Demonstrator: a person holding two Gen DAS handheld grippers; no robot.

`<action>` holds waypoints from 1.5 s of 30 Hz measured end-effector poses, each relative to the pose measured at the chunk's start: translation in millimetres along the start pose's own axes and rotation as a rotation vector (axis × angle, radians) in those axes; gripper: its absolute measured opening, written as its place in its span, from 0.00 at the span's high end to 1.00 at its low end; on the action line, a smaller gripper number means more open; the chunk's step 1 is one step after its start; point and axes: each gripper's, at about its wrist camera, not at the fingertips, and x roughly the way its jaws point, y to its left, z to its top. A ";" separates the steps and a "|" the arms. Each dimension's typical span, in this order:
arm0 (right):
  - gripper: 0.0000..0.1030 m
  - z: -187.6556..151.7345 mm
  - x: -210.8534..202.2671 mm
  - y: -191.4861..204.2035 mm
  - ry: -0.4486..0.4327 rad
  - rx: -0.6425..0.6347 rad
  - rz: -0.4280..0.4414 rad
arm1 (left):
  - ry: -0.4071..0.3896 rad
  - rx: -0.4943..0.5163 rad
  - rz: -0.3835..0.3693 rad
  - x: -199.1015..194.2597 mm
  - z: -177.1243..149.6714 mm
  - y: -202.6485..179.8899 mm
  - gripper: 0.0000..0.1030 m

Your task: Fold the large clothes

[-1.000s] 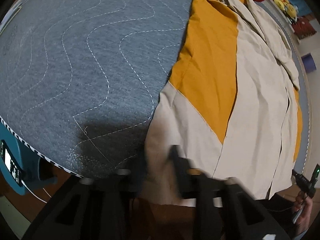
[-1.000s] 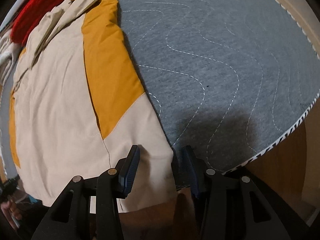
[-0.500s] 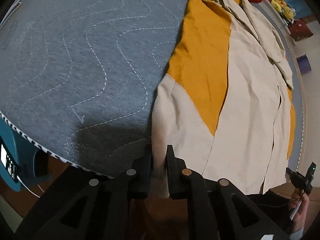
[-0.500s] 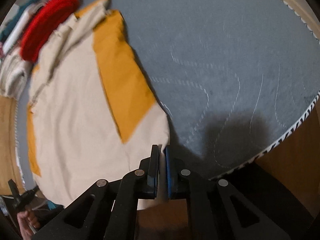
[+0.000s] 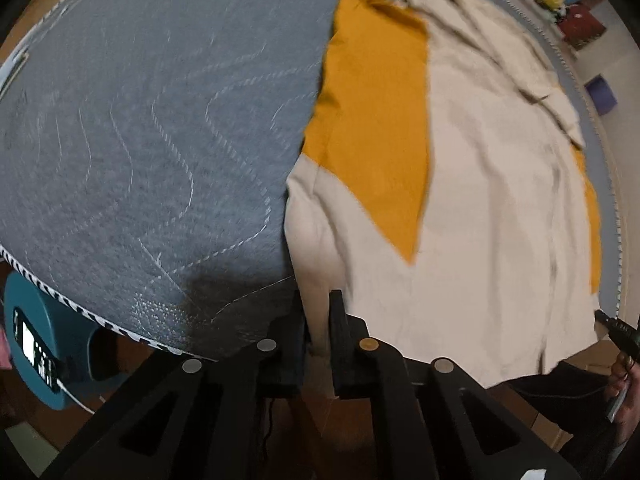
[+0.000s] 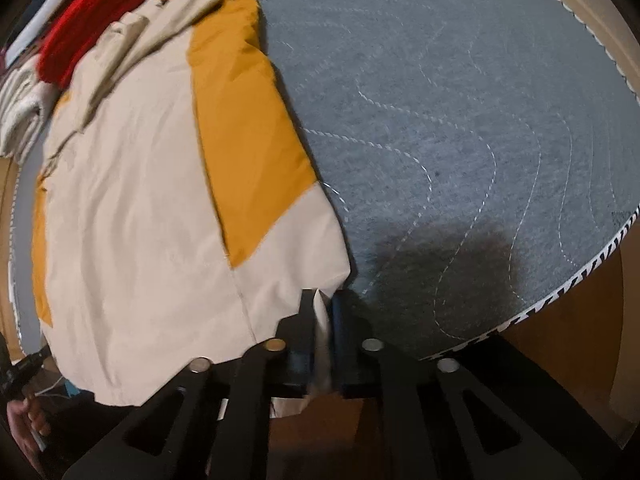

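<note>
A large cream and mustard-yellow jacket (image 5: 480, 200) lies flat on a grey quilted blanket (image 5: 140, 140), its hem hanging over the near edge. My left gripper (image 5: 318, 300) pinches the hem's left corner, which is pulled up into a ridge; its jaws are closing on the cloth. In the right wrist view the same jacket (image 6: 140, 200) fills the left half. My right gripper (image 6: 322, 300) holds the hem's right corner, its jaws closing the last bit and pressed on a white fold of cloth.
The blanket (image 6: 480, 120) has a striped edge, with a brown floor below it. A red knitted item (image 6: 92, 28) and pale folded cloth (image 6: 20, 120) lie past the collar. A teal device (image 5: 40, 340) sits at the lower left. A person's hand (image 5: 624, 380) shows at the right.
My right gripper went from open astride the hem corner to shut on it. My left gripper closed on its corner, then lifted it and pulled the cloth up into a ridge.
</note>
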 end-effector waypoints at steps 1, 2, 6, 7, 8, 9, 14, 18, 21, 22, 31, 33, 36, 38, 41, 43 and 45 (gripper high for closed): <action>0.96 0.2 -6.1 0.3 -0.019 -0.002 0.008 | -0.021 0.015 -0.020 -9.6 1.5 -4.4 0.92; 0.96 -0.3 -15.1 1.5 -0.045 -0.001 0.025 | -0.043 0.034 -0.036 -20.9 2.1 -6.9 0.93; 0.97 -4.1 -64.5 7.8 -0.173 -0.024 0.109 | -0.125 0.097 -0.125 -68.5 -2.5 -23.2 0.93; 0.97 -5.3 -79.2 8.1 -0.201 -0.024 0.135 | -0.134 0.104 -0.141 -77.2 -3.7 -24.0 0.93; 0.97 -6.0 -88.7 7.5 -0.218 -0.022 0.153 | -0.144 0.116 -0.161 -88.7 -5.9 -26.0 0.93; 0.97 -7.1 -102.8 5.9 -0.246 -0.015 0.185 | -0.153 0.130 -0.178 -99.7 -7.9 -27.7 0.94; 0.98 -15.6 -156.6 2.7 -0.327 -0.026 0.268 | -0.175 0.195 -0.245 -146.6 -30.0 -23.4 0.95; 0.98 -33.4 -193.0 -4.9 -0.367 -0.050 0.297 | -0.160 0.222 -0.299 -179.4 -60.9 -4.0 0.95; 0.98 -55.7 -223.9 -23.6 -0.373 -0.046 0.321 | -0.129 0.241 -0.331 -198.6 -86.2 13.3 0.95; 0.98 -66.7 -233.6 -29.5 -0.378 -0.048 0.323 | -0.120 0.245 -0.343 -205.1 -93.7 19.4 0.95; 0.98 -130.9 -280.4 -60.8 -0.408 -0.053 0.247 | -0.098 0.217 -0.381 -197.3 -84.7 24.8 0.95; 0.98 -120.5 -276.2 -58.2 -0.416 -0.051 0.246 | -0.088 0.202 -0.374 -188.2 -81.9 21.7 0.95; 0.98 -91.5 -263.5 -52.5 -0.418 -0.044 0.248 | -0.084 0.186 -0.361 -174.3 -65.7 21.1 0.95; 0.98 -68.3 -254.9 -44.5 -0.424 -0.060 0.243 | -0.087 0.164 -0.362 -164.1 -46.7 23.2 0.95; 0.98 -27.6 -236.3 -39.0 -0.414 -0.057 0.254 | -0.092 0.098 -0.391 -147.4 -13.8 28.1 0.95; 0.98 7.5 -220.0 -32.0 -0.410 -0.060 0.243 | -0.107 0.040 -0.417 -136.4 16.8 29.2 0.95; 0.98 39.2 -201.3 -26.7 -0.397 -0.049 0.242 | -0.117 -0.002 -0.431 -122.2 44.5 25.9 0.95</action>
